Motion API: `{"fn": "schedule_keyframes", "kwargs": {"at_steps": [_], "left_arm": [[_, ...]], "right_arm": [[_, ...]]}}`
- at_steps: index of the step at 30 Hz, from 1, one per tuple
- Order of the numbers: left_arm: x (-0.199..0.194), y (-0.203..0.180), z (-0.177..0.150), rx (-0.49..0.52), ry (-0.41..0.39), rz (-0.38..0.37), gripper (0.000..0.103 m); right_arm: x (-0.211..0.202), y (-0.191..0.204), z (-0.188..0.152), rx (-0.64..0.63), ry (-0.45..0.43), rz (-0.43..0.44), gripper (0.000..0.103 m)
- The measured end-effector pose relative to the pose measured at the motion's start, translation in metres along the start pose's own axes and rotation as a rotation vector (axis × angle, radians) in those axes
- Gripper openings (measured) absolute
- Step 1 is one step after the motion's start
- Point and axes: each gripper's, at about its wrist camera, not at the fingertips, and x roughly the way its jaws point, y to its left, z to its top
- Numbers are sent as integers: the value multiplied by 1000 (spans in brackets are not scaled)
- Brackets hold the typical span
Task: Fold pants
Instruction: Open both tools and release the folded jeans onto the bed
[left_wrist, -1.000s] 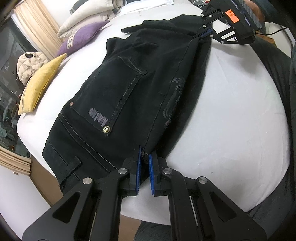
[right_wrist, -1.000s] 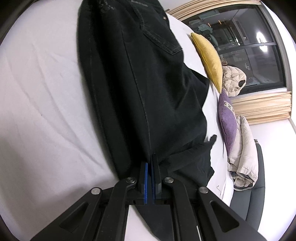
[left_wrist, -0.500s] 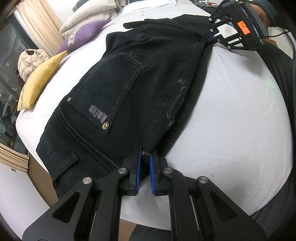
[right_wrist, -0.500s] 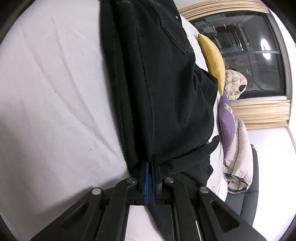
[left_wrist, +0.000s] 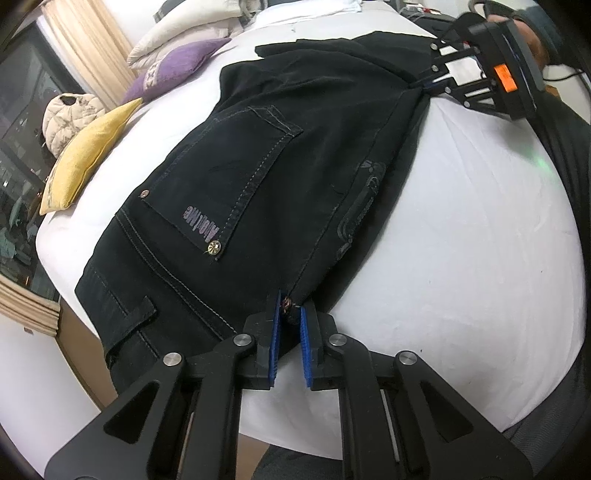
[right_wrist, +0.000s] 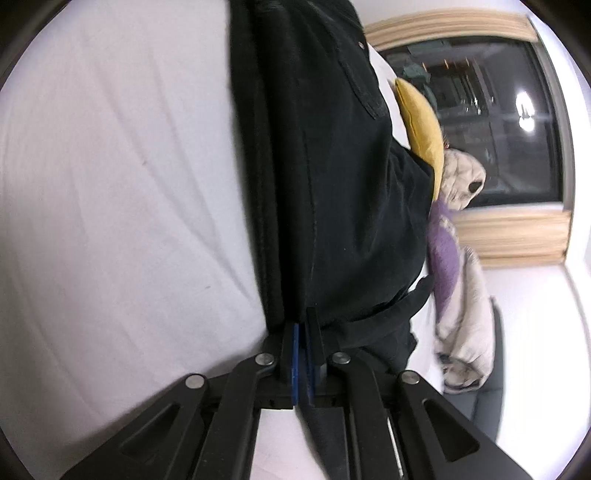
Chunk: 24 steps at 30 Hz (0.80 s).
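**Black pants pinned at both ends on the white bed**

Left wrist view: the pants lie folded lengthwise across the white bed, running from lower left to upper right, back pocket up. The left gripper sits at bottom centre; its blue fingers are narrow and easing apart, with the waist corner and a copper rivet still between the tips. The right gripper, at the upper right, bites the far end of the same folded edge. The waistband reaches the bed's left edge and droops slightly over it. Bare sheet spreads wide to the right of the pants; a narrower strip runs along the left by the cushions. Counted: one pair of pants, two grippers, one yellow cushion, one purple cushion, one pale quilted cushion.

Right wrist view: the right gripper is at bottom centre, fingers nearly closed and starting to part, dark cloth of the pants between them. The pants run straight up the middle. Open sheet fills the whole left half; on the right the yellow cushion and purple cushion crowd close, before a dark window.

Against the earlier frames, the pants lie flatter on the bed, and both pairs of fingers show a slightly wider gap.
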Motion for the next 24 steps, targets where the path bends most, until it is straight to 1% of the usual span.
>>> {"fn": "schedule_keyframes", "kwargs": {"at_steps": [1, 2, 4, 5, 6, 7, 8, 9, 10, 11, 13, 14, 16, 18, 19, 21, 22, 23, 24], "left_arm": [[-2, 1, 1, -9, 7, -1, 12], [-4, 2, 1, -19, 17, -7, 16], [-10, 5, 2, -44, 40, -36, 28], [-16, 7, 3, -58, 45, -56, 39], [-21, 9, 3, -69, 45, -64, 49], [-28, 11, 5, -83, 39, -69, 49], [-37, 16, 9, -110, 21, -72, 49], [-47, 23, 16, -150, -13, -77, 49], [-54, 29, 23, -187, -47, -81, 49], [-59, 35, 32, -219, -85, -78, 49], [-60, 43, 49, -274, -140, -69, 49], [-53, 49, 64, -321, -168, -69, 49], [-38, 52, 82, -373, -183, -66, 49], [-11, 52, 99, -425, -170, -82, 49], [4, 49, 103, -449, -148, -84, 49], [37, 41, 107, -479, -71, -95, 49], [56, 34, 105, -489, -14, -81, 49], [64, 28, 103, -488, 3, -52, 49], [68, 22, 99, -483, -7, -25, 50]], "right_arm": [[-2, -1, -1, 9, -1, -3, 8], [-3, -2, -1, 14, -1, -4, 9], [-9, -5, -3, 18, -10, -14, 12], [-12, -6, -5, 20, -16, -16, 16], [-15, -7, -7, 23, -18, -23, 24], [-18, -12, -10, 35, -15, -24, 28], [-20, -16, -12, 52, -15, -15, 37], [-24, -23, -13, 88, -17, 1, 41], [-28, -37, -14, 168, -21, 42, 42], [-29, -48, -14, 228, -23, 64, 42], [-27, -74, -11, 377, -31, 116, 42], [-24, -86, -6, 446, -44, 129, 42], [-18, -101, 2, 530, -60, 138, 42], [-10, -108, 10, 594, -74, 152, 42], [-1, -108, 13, 608, -70, 163, 42], [14, -90, 14, 582, -14, 203, 41], [21, -76, 12, 552, 5, 204, 41], [19, -69, 8, 551, -12, 186, 40], [17, -66, 3, 559, -24, 175, 40]]}}
